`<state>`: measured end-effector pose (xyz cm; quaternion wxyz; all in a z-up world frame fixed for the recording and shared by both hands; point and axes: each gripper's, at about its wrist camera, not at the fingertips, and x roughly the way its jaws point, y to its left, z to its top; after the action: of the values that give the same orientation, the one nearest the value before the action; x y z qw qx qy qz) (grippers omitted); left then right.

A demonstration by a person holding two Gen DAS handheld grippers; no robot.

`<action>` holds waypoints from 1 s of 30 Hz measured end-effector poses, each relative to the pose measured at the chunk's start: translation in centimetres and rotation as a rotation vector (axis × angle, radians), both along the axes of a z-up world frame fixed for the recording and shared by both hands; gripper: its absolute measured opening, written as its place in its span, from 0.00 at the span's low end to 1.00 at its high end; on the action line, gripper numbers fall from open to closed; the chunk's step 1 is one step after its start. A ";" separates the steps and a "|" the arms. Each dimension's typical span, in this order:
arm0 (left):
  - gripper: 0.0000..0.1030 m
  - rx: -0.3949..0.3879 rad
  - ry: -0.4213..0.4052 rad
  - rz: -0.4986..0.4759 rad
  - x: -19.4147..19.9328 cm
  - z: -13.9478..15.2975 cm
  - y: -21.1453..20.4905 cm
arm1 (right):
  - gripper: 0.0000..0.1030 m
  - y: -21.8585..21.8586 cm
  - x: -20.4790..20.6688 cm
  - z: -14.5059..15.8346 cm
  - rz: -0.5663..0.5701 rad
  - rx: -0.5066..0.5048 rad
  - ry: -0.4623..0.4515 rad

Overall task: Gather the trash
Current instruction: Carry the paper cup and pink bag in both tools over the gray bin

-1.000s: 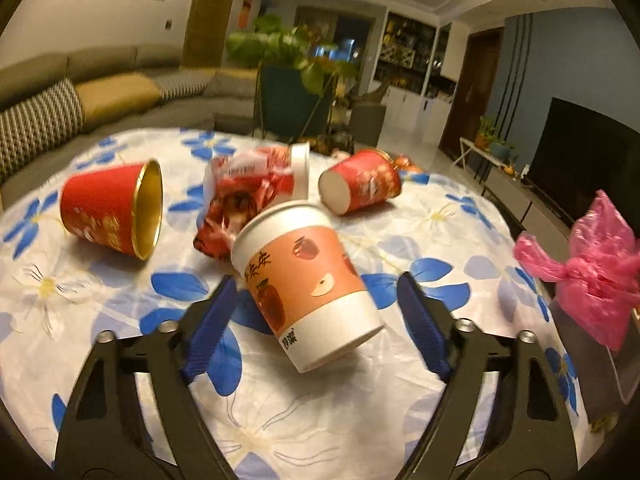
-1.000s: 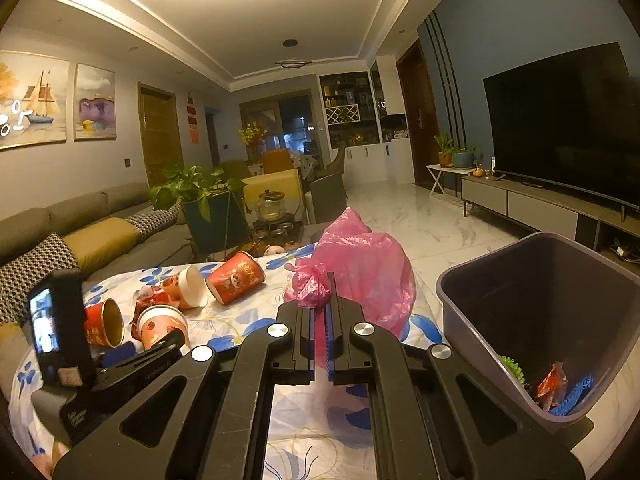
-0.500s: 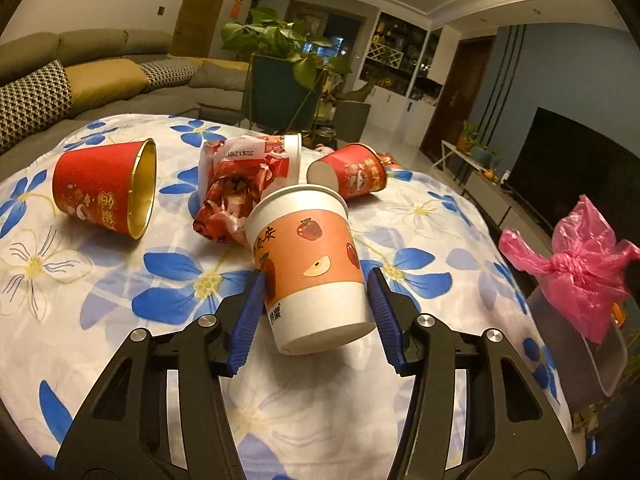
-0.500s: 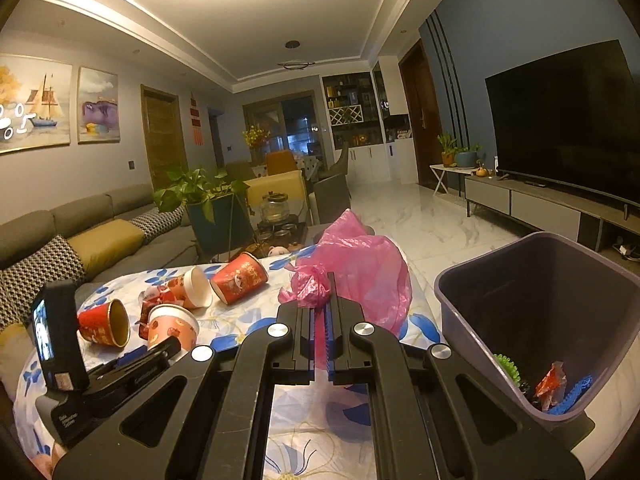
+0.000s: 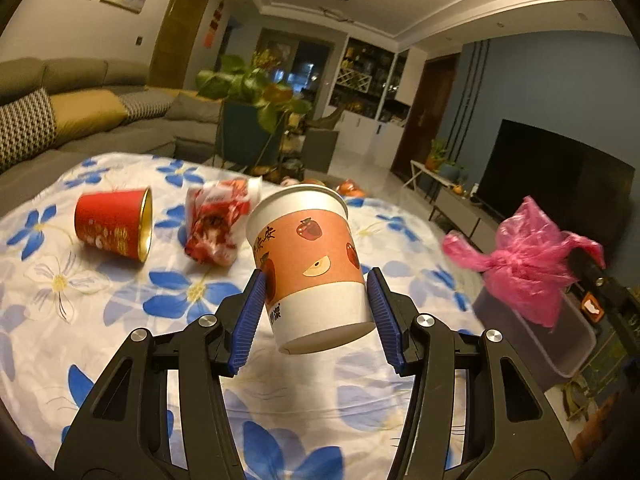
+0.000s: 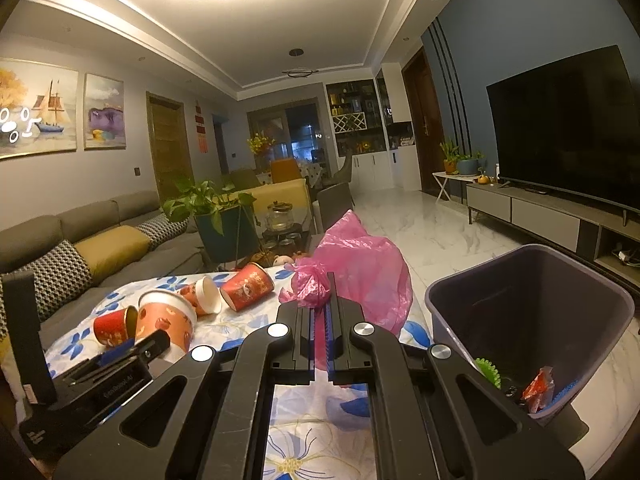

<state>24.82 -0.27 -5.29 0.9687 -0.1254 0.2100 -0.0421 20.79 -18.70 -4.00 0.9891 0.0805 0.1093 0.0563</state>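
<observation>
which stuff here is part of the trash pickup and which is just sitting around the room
Job:
- orange paper cup in left tongs
- pink plastic bag in right tongs
- red cup
- crumpled wrapper
- grey bin

Lying about:
- sofa
- potted plant
- TV

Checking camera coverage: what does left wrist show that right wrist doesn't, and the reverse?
Left wrist only: the crumpled red wrapper on the table, and the blue fingers pressed to the sides of the orange cup.
Right wrist only: the bin's inside with scraps at the bottom, and a red cup lying near the pink bag.
Both: orange cup, pink bag, bin, gold-lined red cup, floral tablecloth.
</observation>
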 end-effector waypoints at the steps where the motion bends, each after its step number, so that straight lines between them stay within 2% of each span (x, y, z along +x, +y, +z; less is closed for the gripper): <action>1: 0.50 0.007 -0.010 -0.007 -0.3 0.5 -0.4 | 0.05 -0.1 -0.2 0.2 -0.002 -0.001 -0.005; 14: 0.50 0.055 -0.093 -0.146 -1.7 3.8 -6.7 | 0.05 -3.0 -2.0 2.0 -0.070 -0.038 -0.049; 23: 0.50 0.051 -0.127 -0.274 -1.7 4.2 -11.7 | 0.05 -7.2 -3.0 2.7 -0.160 -0.059 -0.070; 30: 0.50 0.037 -0.144 -0.360 -1.0 4.3 -15.4 | 0.05 -11.1 -3.1 2.8 -0.238 -0.038 -0.065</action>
<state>23.78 -15.63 -0.96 0.9602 -0.0648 0.1597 -0.2200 17.68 -29.78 -1.25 0.9932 0.0724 0.0677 -0.0610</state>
